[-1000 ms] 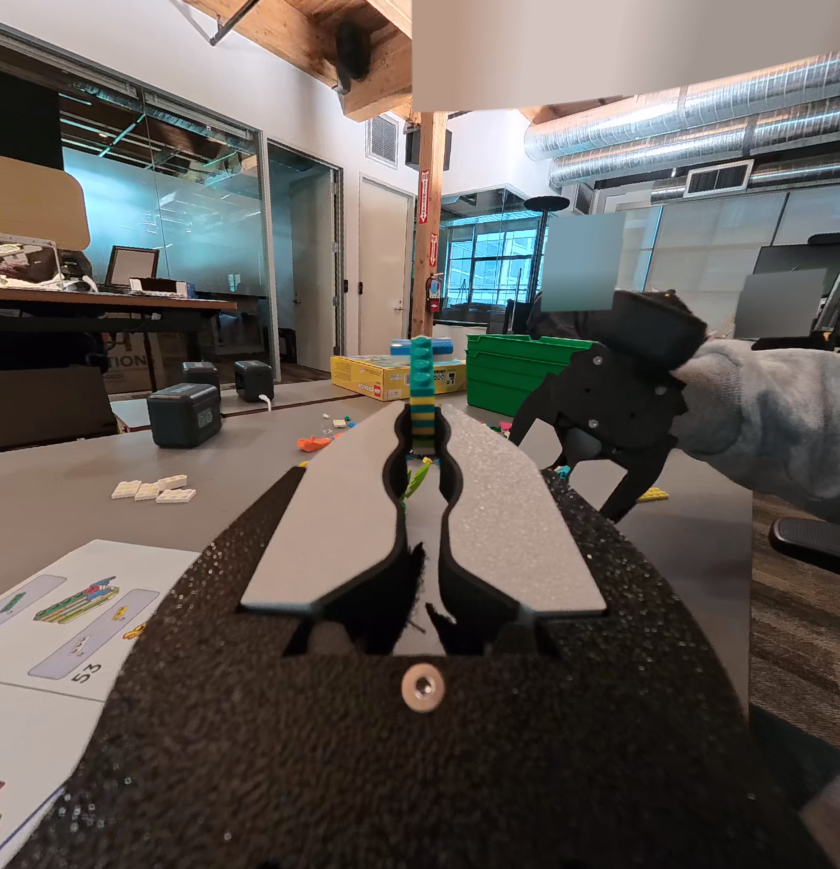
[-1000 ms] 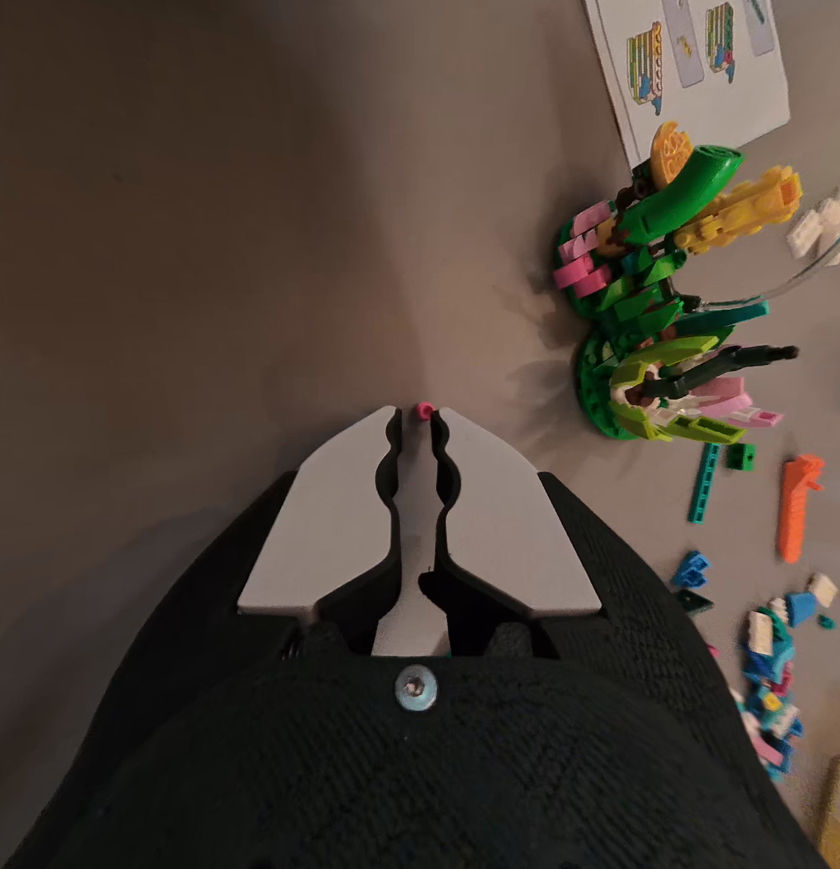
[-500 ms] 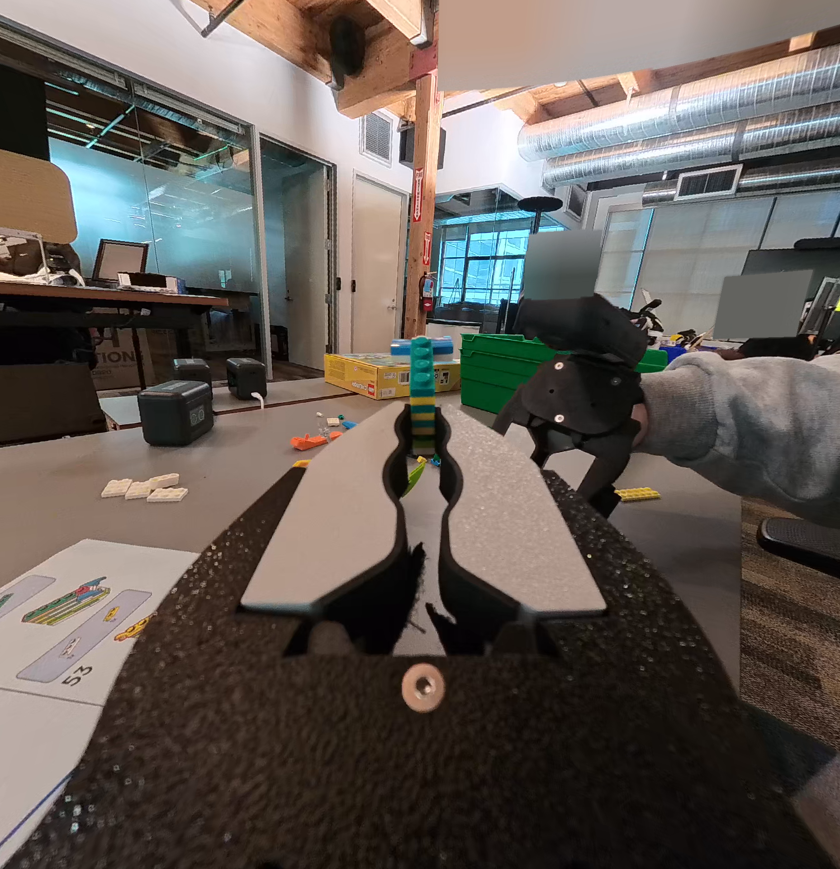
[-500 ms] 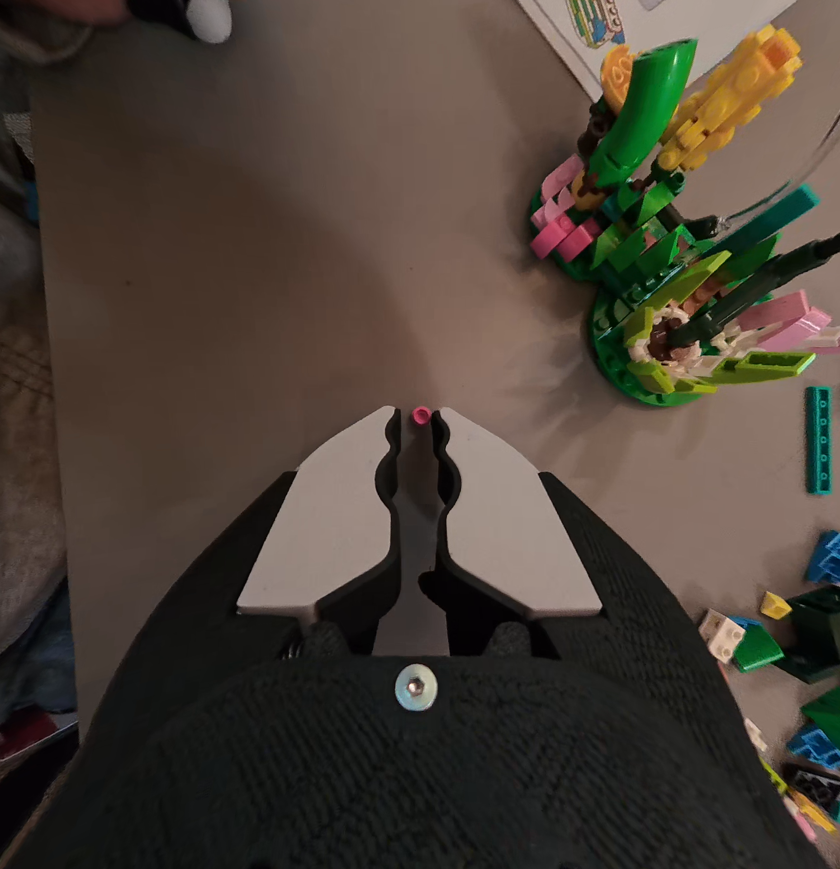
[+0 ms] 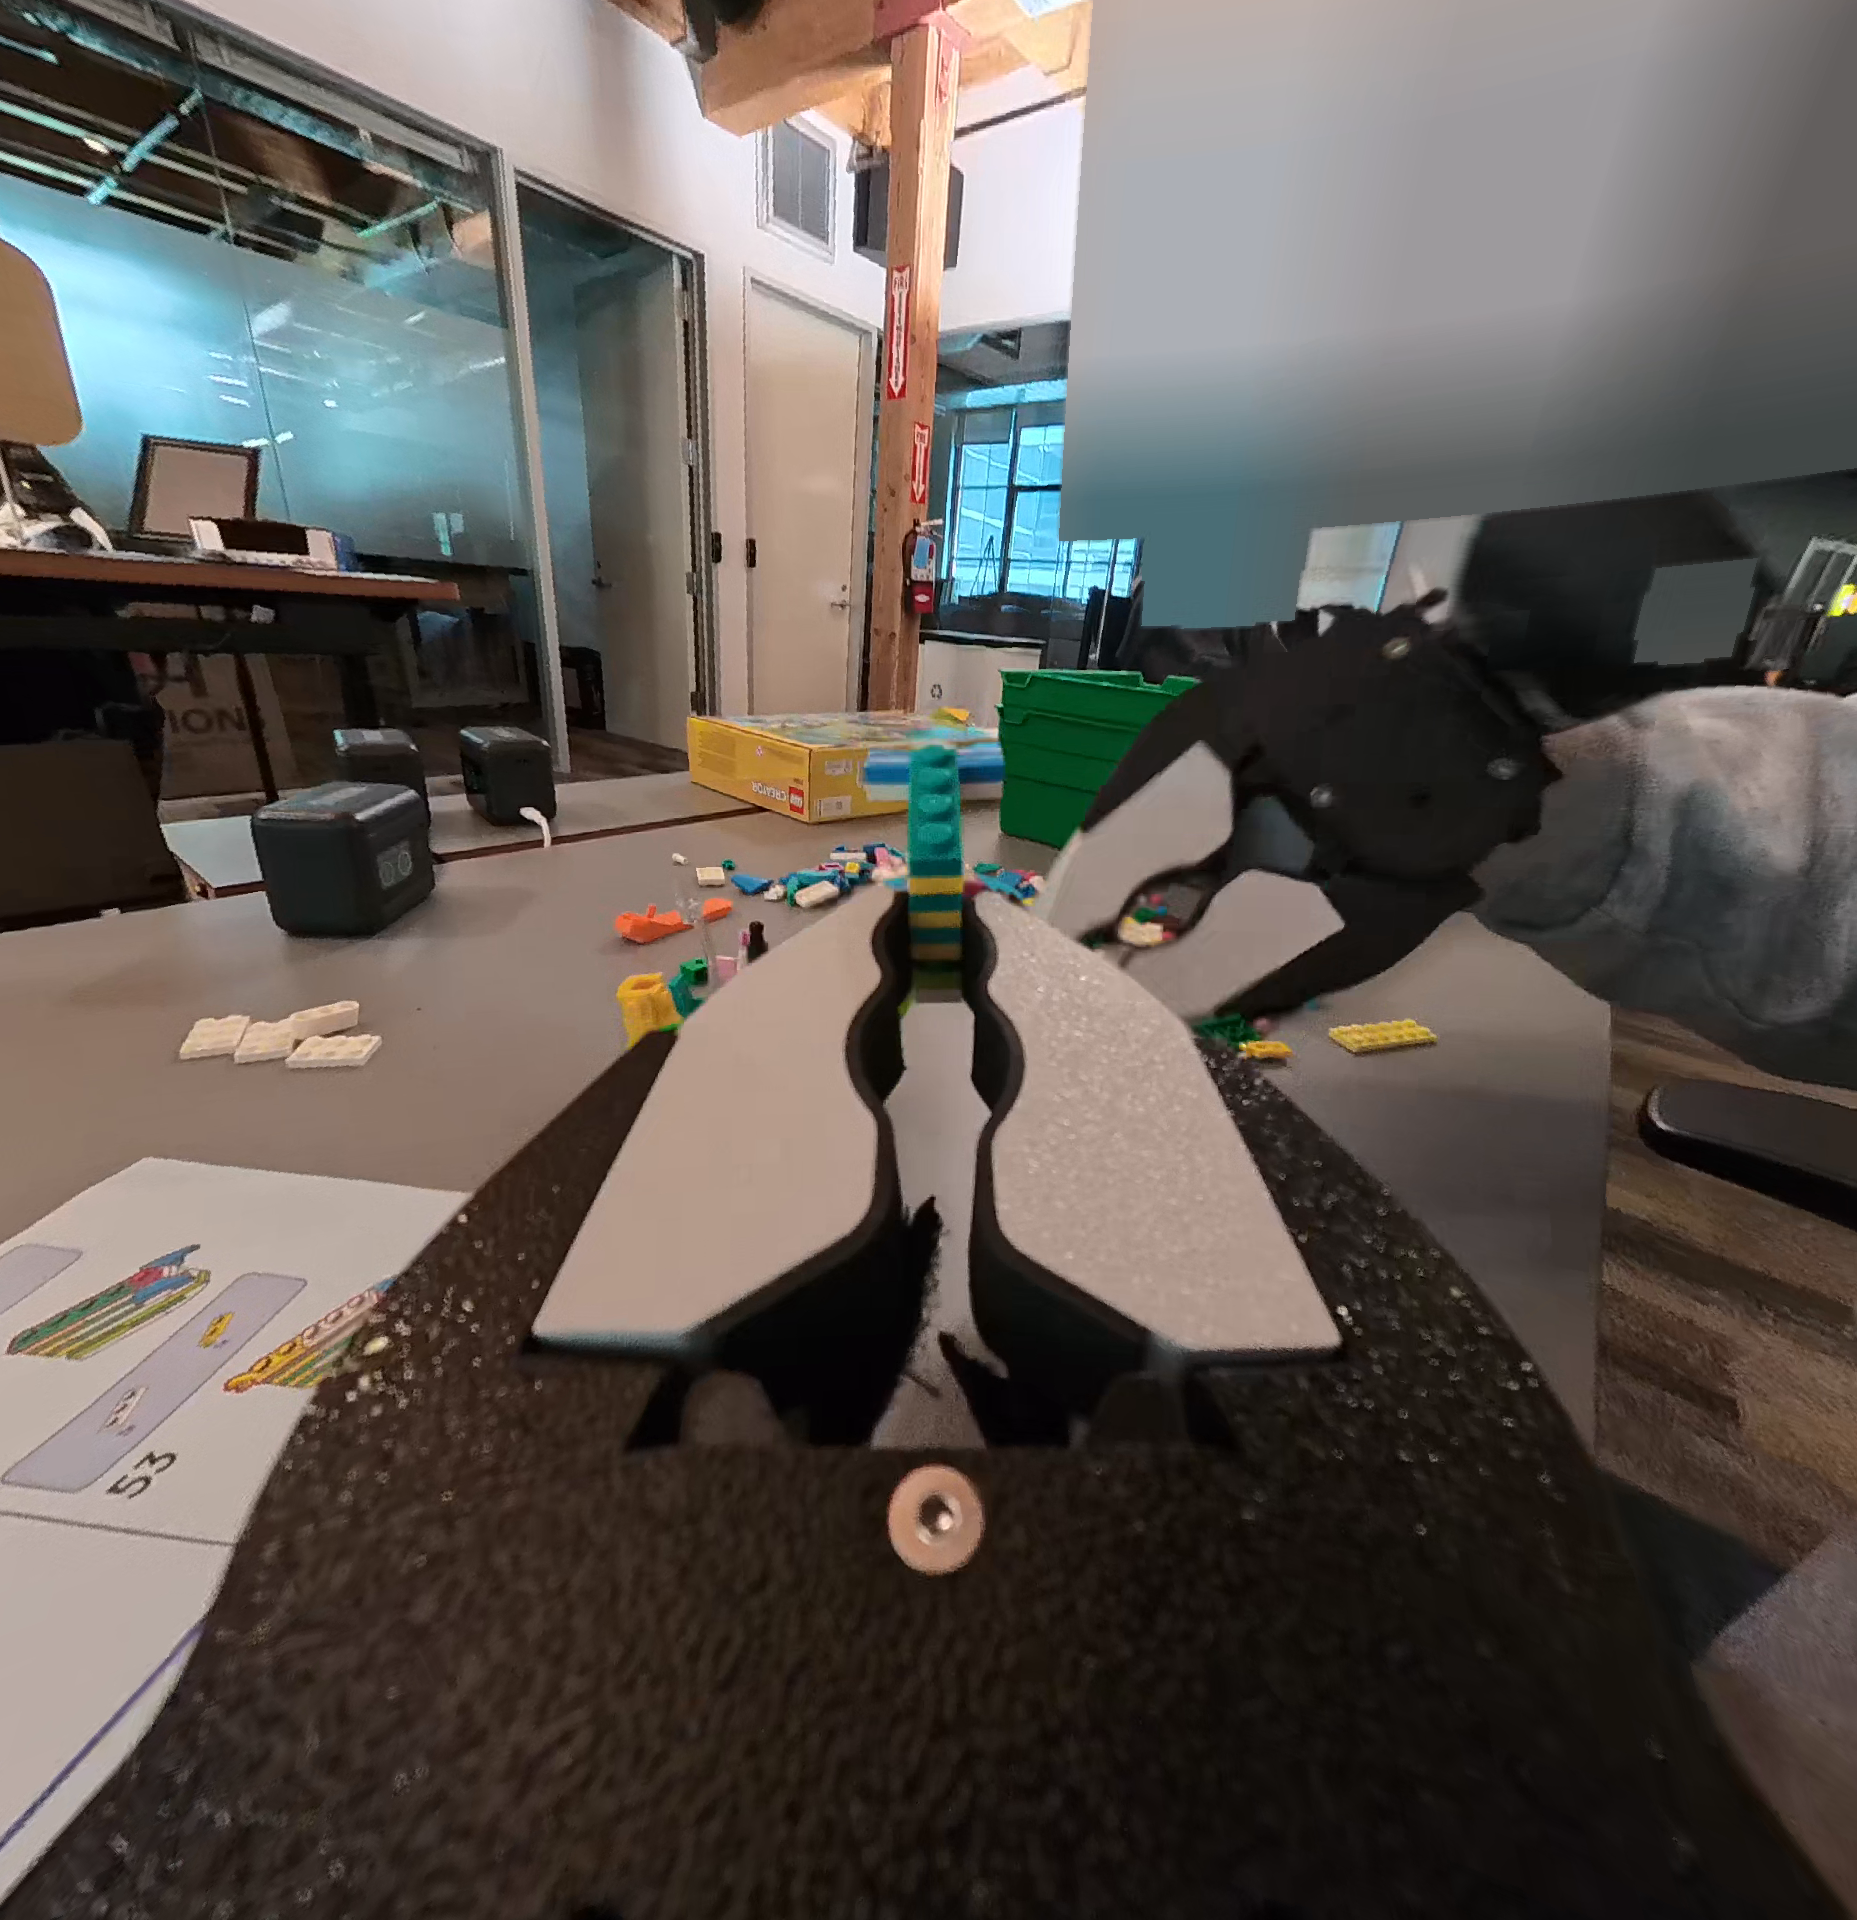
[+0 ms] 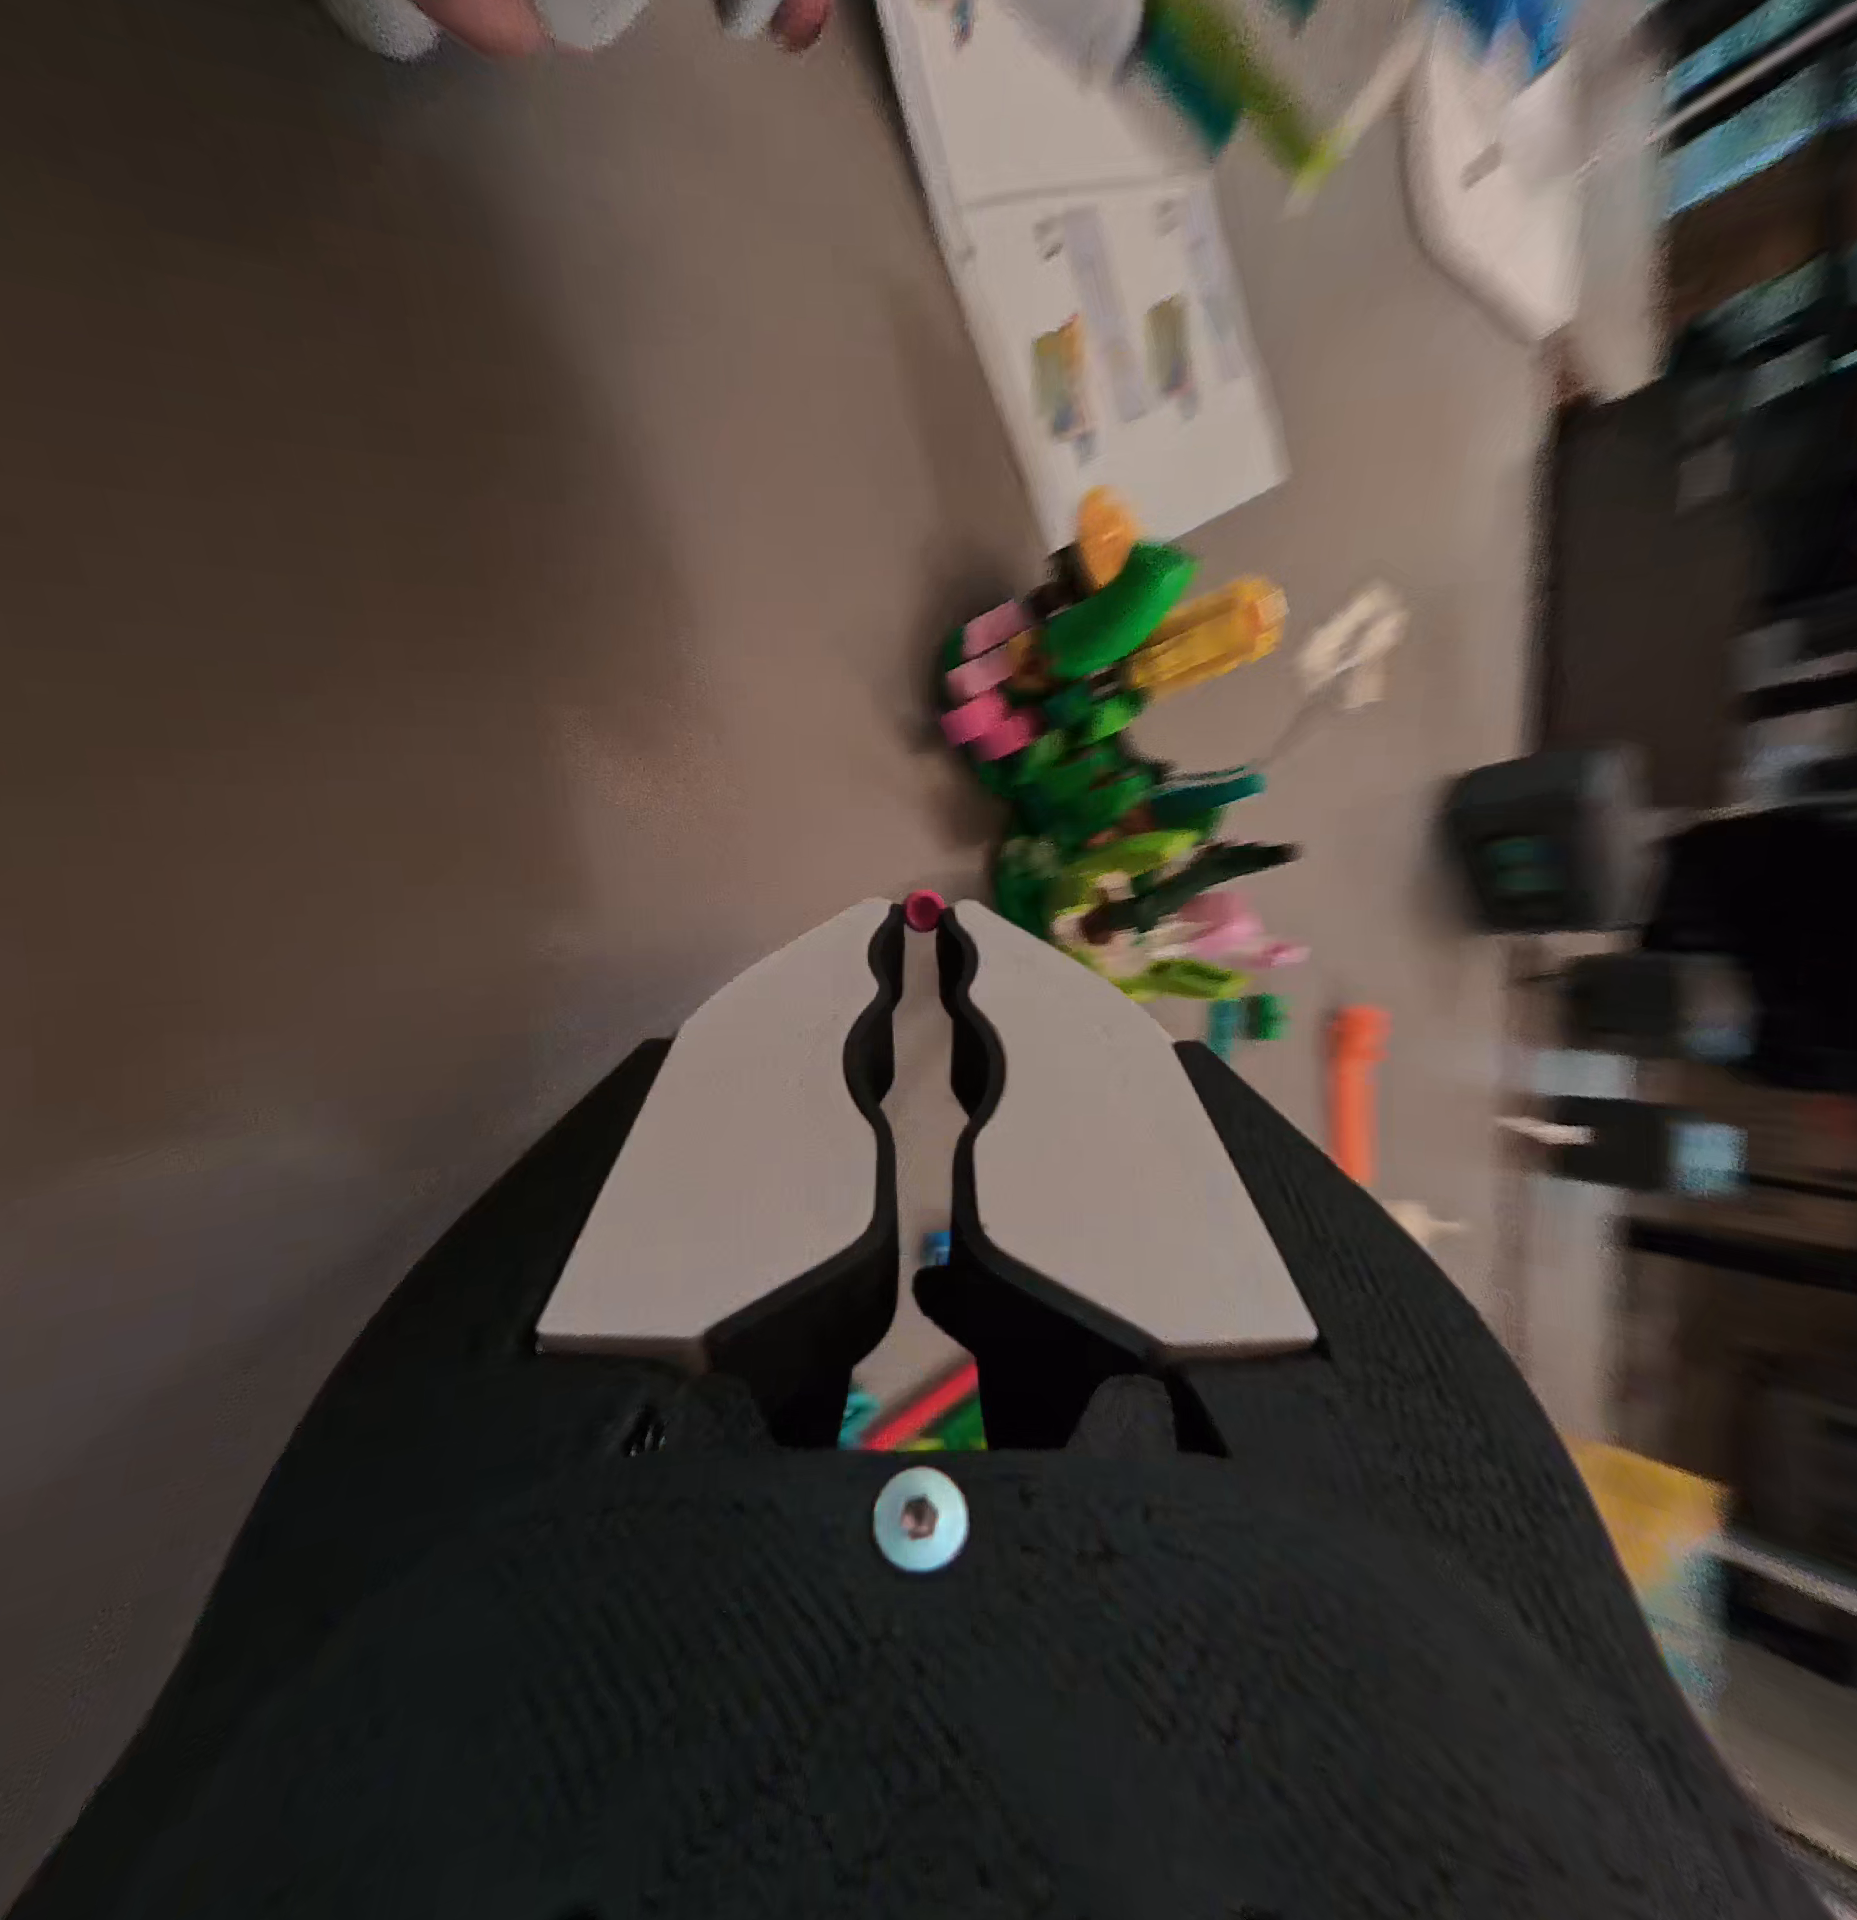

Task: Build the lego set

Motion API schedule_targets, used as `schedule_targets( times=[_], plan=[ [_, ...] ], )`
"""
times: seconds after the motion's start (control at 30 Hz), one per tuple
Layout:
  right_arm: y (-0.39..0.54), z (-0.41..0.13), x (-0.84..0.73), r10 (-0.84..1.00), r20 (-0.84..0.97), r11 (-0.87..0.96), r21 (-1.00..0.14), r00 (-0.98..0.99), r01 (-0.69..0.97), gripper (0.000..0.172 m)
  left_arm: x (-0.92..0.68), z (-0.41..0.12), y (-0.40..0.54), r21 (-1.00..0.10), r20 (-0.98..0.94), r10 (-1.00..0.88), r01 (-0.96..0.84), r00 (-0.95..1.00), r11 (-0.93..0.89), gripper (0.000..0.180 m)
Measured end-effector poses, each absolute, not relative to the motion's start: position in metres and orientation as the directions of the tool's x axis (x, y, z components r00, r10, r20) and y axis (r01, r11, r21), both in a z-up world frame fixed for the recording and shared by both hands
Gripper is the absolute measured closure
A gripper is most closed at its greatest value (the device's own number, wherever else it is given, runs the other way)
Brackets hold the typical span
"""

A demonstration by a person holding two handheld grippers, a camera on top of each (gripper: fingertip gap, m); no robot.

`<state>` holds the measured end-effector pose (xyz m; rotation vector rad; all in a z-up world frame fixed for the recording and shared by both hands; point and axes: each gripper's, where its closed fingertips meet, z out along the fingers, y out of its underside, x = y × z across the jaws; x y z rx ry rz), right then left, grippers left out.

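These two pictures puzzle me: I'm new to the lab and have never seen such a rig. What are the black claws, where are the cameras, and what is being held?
No robot here: a person holds a hand-operated two-finger gripper in each hand, and each gripper carries a camera looking along its own fingers.

The left gripper pinches an upright stack of teal and yellow bricks. Behind it, on the grey table, lie white plates, an orange piece, a dark cube, a yellow box, green bins and a booklet. The other gripper shows at right, held by a grey-sleeved arm.

The right gripper's view is blurred. Its fingertips pinch a tiny pink stud. Beyond stands a green, pink and yellow brick plant.
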<state>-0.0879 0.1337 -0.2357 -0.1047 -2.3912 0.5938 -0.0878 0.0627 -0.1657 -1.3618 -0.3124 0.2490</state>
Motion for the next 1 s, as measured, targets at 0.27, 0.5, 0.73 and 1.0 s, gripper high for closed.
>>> schedule_targets(
  times=[0.27,0.5,0.73,1.0],
  plan=[
    [0.103,-0.146,-0.096,-0.220,0.975,0.867,0.211,0.033,-0.451,0.168,-0.079,-0.180,0.074,-0.976,0.207,0.202,0.189,0.957,0.106,0.172],
    [0.078,-0.139,-0.084,-0.418,0.844,0.680,0.536,0.336,-0.500,0.167,-0.068,-0.183,0.079,-0.936,0.346,0.037,0.343,0.937,0.082,0.172],
    [0.079,-0.144,-0.075,-0.539,0.697,0.474,0.716,0.474,-0.513,0.167,-0.065,-0.181,0.078,-0.923,0.375,-0.018,0.375,0.927,0.084,0.172],
    [0.089,-0.157,-0.070,-0.614,0.606,0.360,0.785,0.505,-0.504,0.167,-0.063,-0.181,0.078,-0.925,0.370,-0.031,0.372,0.928,0.084,0.172]
  ],
)
